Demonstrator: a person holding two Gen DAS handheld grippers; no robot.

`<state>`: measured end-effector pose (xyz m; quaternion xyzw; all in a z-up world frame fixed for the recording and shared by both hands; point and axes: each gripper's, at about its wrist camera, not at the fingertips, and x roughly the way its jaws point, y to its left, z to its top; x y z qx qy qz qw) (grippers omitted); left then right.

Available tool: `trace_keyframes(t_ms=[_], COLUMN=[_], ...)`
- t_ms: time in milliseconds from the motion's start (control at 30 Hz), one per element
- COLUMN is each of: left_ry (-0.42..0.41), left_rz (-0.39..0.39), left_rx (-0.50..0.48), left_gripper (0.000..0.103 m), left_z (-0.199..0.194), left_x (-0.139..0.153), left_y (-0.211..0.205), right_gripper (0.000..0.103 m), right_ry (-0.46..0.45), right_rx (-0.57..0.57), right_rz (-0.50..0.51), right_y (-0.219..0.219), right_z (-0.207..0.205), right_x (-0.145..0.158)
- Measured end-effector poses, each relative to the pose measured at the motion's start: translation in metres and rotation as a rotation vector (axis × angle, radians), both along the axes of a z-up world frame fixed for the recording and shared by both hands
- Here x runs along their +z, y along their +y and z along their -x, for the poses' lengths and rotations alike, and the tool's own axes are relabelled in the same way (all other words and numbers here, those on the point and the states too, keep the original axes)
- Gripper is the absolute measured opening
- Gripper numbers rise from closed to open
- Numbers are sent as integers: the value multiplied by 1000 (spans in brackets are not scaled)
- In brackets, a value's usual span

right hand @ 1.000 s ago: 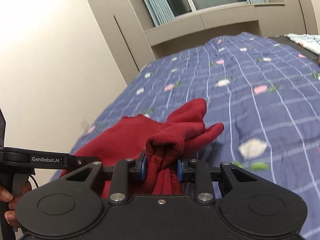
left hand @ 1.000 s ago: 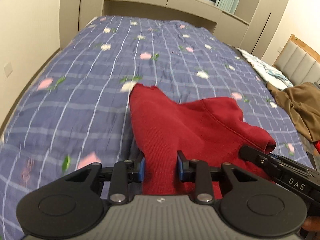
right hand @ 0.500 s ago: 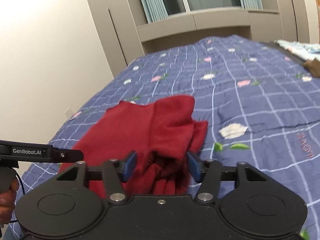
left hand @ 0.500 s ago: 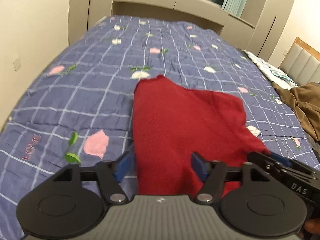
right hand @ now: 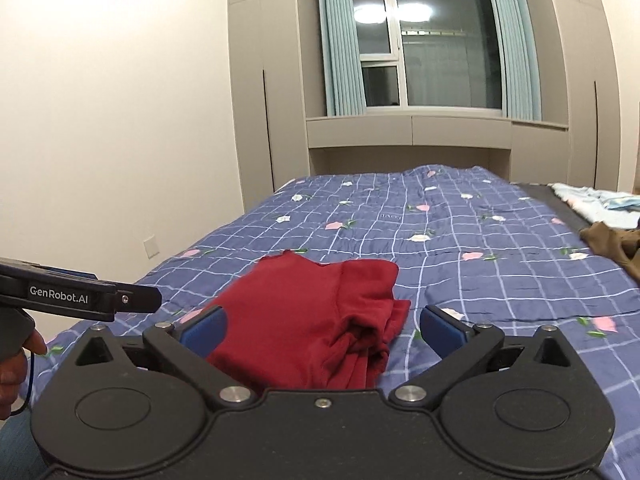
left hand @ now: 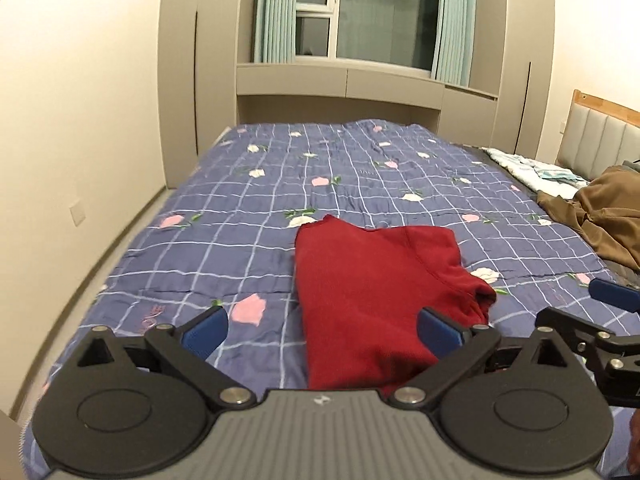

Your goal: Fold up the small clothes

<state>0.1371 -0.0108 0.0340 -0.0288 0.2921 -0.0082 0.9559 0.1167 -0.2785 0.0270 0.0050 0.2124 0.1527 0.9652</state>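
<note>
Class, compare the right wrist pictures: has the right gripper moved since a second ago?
Yes. The right gripper has pulled back from the red garment lying on the bed, its jaws opening and clear of the cloth.

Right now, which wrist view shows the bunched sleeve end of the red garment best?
The right wrist view: the red garment's bunched folds lie centred between that gripper's opening jaws. The left wrist view shows them only at the garment's right edge.
</note>
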Motion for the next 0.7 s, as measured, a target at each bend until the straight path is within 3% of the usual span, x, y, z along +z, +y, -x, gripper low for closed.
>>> trace_keyframes(t_ms=[367,700], left_ry=[-17,-22], left_rz=[-27,-17], left_rx=[12,18], left_gripper=[102,102], left_z=[86,108], left_x=[-13,-19], left_y=[-2,-1], right_gripper=[102,102], right_ry=[17,9], right_rx=[2,-13], right_rz=[8,-5], right_y=[-4,-6], right_z=[81,95], right_x=[-7,-9])
